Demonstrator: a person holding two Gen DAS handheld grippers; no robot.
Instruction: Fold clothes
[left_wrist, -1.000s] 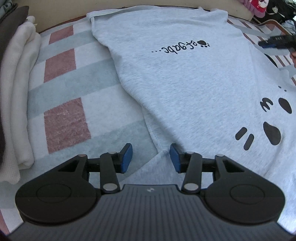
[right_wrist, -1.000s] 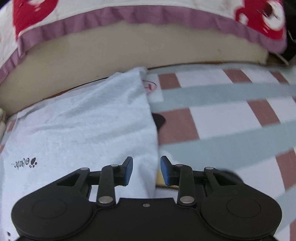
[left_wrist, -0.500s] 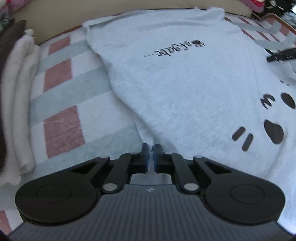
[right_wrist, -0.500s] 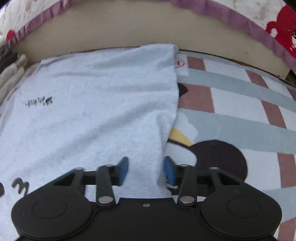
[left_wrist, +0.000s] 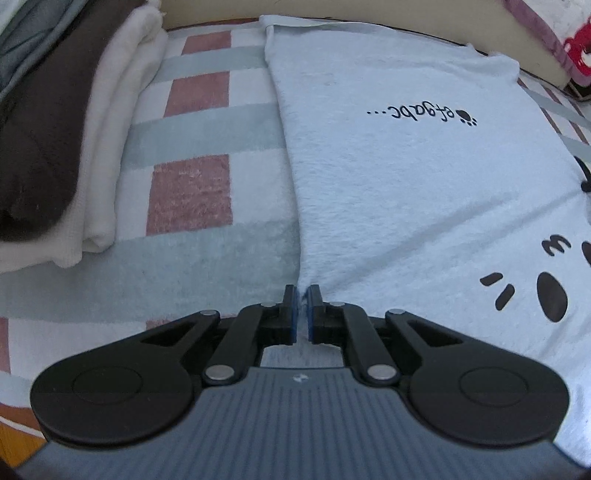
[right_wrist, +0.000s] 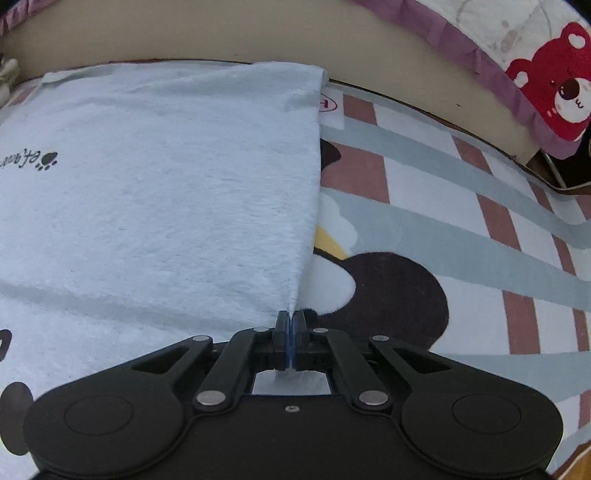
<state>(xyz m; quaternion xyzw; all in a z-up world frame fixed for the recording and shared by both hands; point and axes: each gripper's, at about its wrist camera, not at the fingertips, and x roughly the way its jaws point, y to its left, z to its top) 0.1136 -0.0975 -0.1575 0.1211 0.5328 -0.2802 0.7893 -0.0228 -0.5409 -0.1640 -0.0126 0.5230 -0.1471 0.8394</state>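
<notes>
A light grey T-shirt (left_wrist: 406, 184) with black script and paw prints lies flat on a checked rug (left_wrist: 192, 192). My left gripper (left_wrist: 303, 295) is shut on the shirt's left side edge, with cloth pinched between its blue pads. In the right wrist view the same T-shirt (right_wrist: 166, 192) fills the left half. My right gripper (right_wrist: 291, 317) is shut on the shirt's right side edge, where a fold of cloth rises into the closed pads.
Folded white and brown clothes (left_wrist: 74, 147) are stacked to the left of the shirt. A beige bed base (right_wrist: 258, 33) with a purple-edged blanket and a red bear print (right_wrist: 557, 81) runs along the far side. The rug (right_wrist: 461, 236) spreads to the right with a dark cartoon shape.
Both grippers went from open to shut on the shirt's side edges. The left closed first, the right a moment later. Both views swung round so the shirt now lies straighter ahead.
</notes>
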